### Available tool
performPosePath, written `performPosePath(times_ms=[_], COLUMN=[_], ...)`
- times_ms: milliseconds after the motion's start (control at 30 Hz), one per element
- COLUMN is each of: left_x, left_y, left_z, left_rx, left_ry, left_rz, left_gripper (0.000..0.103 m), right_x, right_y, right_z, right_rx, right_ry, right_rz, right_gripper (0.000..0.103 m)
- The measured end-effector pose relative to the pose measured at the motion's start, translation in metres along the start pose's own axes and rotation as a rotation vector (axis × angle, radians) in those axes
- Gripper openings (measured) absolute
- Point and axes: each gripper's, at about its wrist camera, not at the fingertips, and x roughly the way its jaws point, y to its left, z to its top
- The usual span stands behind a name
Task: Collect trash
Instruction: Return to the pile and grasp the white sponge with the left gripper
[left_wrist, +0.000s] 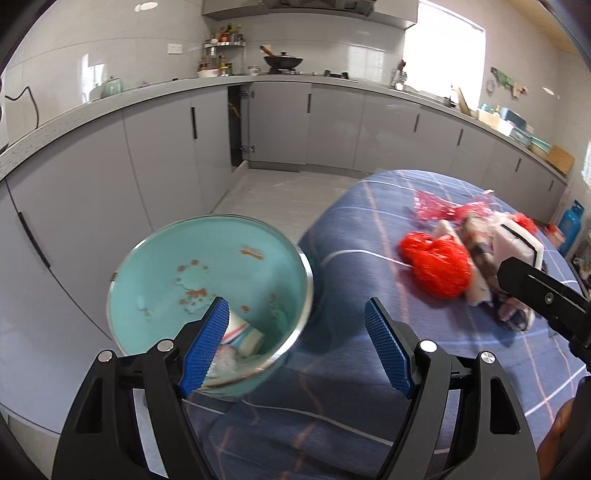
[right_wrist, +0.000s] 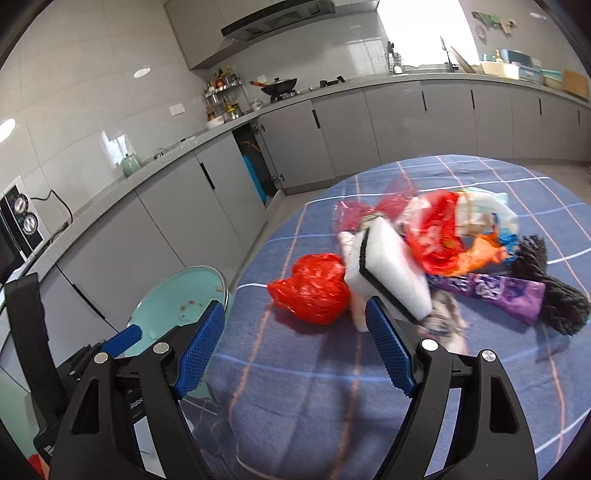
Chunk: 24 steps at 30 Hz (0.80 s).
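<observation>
Both claws spread & empty: left gripper (left_wrist: 295, 345) hangs by the teal bin (left_wrist: 207, 284) at the table edge, where a wrapper (left_wrist: 240, 338) lies, right gripper (right_wrist: 295, 347) faces the trash pile (right_wrist: 424, 251) w/ red bag (right_wrist: 314, 291) on the blue cloth (right_wrist: 295, 387), prob. to grab next.

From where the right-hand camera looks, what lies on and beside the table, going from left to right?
Teal bin beside the table → crumpled red bag → white sponge → purple wrapper → black fuzzy bundle at the far right, all four on the blue checked tablecloth.
</observation>
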Motion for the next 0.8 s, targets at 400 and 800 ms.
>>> performPosePath(times_ms=[400,800], left_x=[-0.003,0.009], left_y=[-0.046,-0.098], left_z=[-0.008,-0.003], left_rx=[0.059,0.125], left_ry=[0.011,0.035], left_rz=[-0.08,-0.177], left_gripper=[0.073,0.069], right_x=[-0.044,-0.033], right_y=[-0.05,-0.09], right_z=[-0.006,-0.021], right_rx=[0.041,0.107], right_ry=[-0.077,0.012], right_rz=[-0.11,-0.157], right_gripper=[0.077,0.058])
